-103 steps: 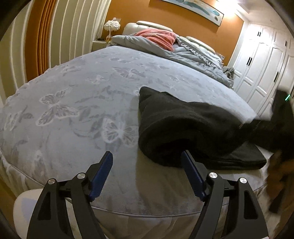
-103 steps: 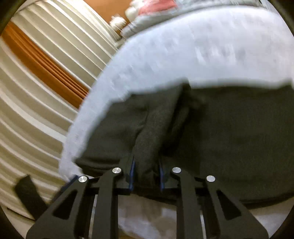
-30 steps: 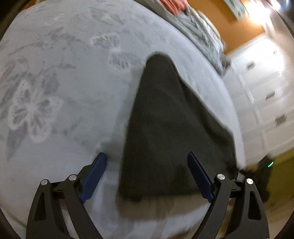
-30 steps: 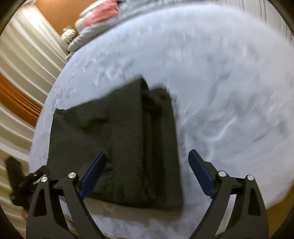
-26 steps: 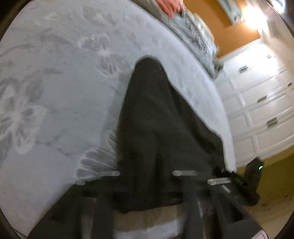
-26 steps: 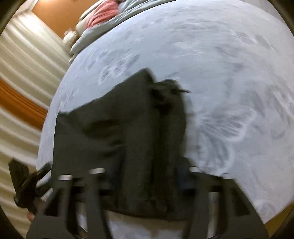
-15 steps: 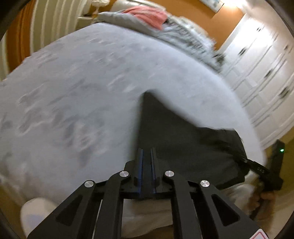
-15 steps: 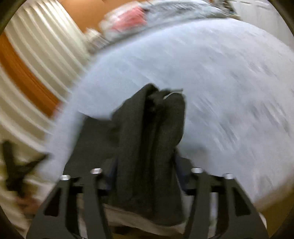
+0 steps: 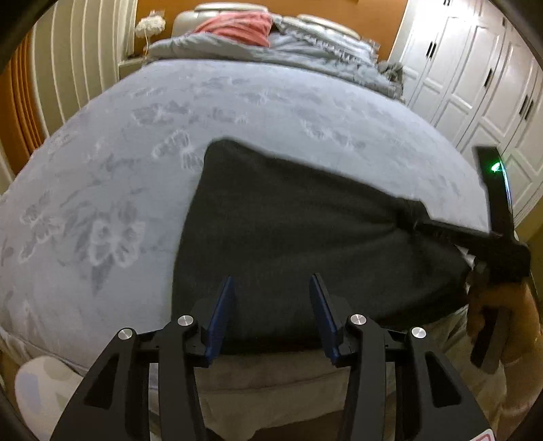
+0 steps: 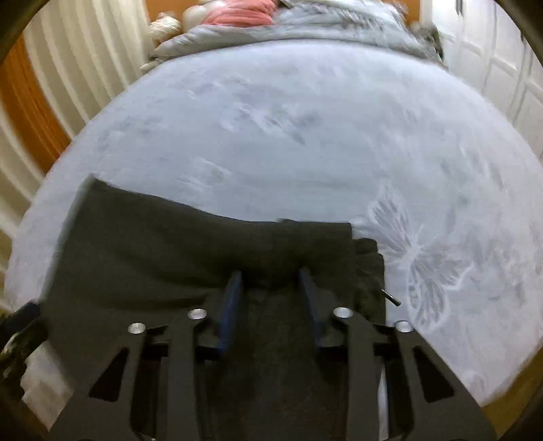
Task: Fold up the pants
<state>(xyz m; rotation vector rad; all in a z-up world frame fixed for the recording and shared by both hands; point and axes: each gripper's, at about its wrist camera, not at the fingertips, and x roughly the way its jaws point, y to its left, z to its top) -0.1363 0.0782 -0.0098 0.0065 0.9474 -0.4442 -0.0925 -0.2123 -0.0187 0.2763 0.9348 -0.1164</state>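
The black pants [image 9: 305, 230] lie folded into a flat rectangle at the near edge of the grey butterfly-print bed [image 9: 135, 152]. My left gripper [image 9: 271, 288] is open, its blue pads either side of the near edge of the pants. In the right wrist view the pants [image 10: 169, 244] lie folded too. My right gripper [image 10: 271, 278] is partly open over the fabric, which lies between and under its jaws. The right gripper also shows at the right in the left wrist view [image 9: 495, 237], at the right end of the pants.
A rumpled grey duvet [image 9: 271, 51] and a red cloth [image 9: 237, 27] lie at the head of the bed. White wardrobe doors [image 9: 475, 84] stand at the right. A white striped wall [image 9: 68, 68] and a lamp [image 9: 149, 23] are at the left.
Both grippers closed on the near edge of the folded pants and shifted them on the bed. Now both jaws have opened again, and the pants lie flat.
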